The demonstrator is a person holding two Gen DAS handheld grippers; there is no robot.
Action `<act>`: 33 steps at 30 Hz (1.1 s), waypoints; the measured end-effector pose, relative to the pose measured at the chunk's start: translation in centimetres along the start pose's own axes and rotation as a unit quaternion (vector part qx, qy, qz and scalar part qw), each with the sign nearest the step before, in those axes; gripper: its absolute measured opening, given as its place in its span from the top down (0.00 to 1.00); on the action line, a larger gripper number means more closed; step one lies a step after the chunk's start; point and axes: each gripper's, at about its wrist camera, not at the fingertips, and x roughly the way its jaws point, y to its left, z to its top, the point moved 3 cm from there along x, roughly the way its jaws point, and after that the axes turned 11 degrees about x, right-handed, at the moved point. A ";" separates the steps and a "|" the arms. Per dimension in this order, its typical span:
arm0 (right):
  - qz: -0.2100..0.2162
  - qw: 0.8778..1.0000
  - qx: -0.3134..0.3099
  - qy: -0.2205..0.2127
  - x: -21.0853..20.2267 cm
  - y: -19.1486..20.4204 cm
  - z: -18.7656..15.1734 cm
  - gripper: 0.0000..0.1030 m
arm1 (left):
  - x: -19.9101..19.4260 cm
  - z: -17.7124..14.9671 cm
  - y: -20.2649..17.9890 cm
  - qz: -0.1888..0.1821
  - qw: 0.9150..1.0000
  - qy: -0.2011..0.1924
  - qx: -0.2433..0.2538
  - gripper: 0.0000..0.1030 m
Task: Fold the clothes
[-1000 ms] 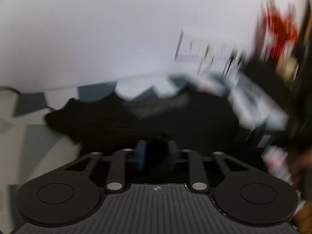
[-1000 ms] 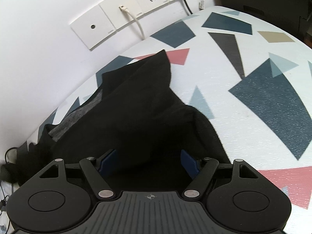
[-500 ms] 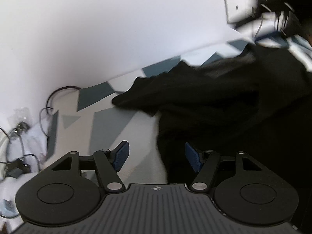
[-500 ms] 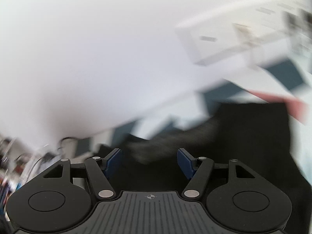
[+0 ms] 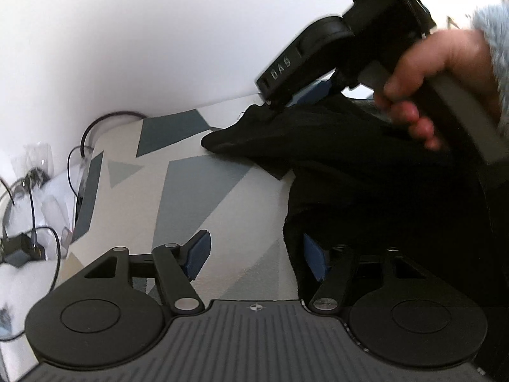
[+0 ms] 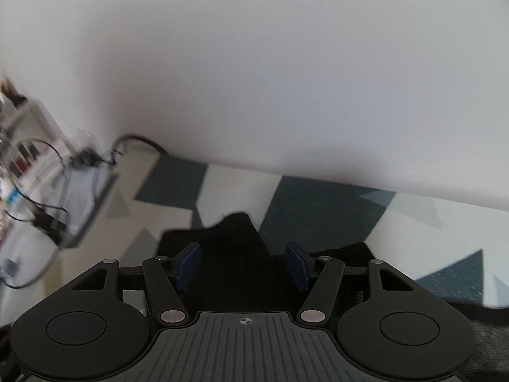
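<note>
One rumpled black garment (image 5: 366, 165)

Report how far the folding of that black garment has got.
Done: nothing that reads as a finished fold; the black garment lies bunched on the patterned tabletop. In hand: the right claw is open astride a raised tip of the cloth, the person's hand gripping its handle. The left claw is open at the cloth's near edge. Left: gripping, spreading flat, and every fold.
</note>
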 end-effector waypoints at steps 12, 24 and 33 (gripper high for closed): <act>0.002 0.961 0.104 -0.257 -18.0 -5.4 0.0 0.95 | 0.8 0.1 0.8 -0.008 0.999 0.005 -0.030 0.31; -0.113 0.884 0.399 -0.217 -26.8 -20.8 -16.1 0.90 | 0.4 0.3 0.1 0.014 1.000 -0.006 0.009 0.28; -0.085 0.845 0.472 -0.235 -27.1 -22.6 -18.7 0.68 | -0.5 0.5 -0.7 0.038 0.999 -0.018 0.024 0.28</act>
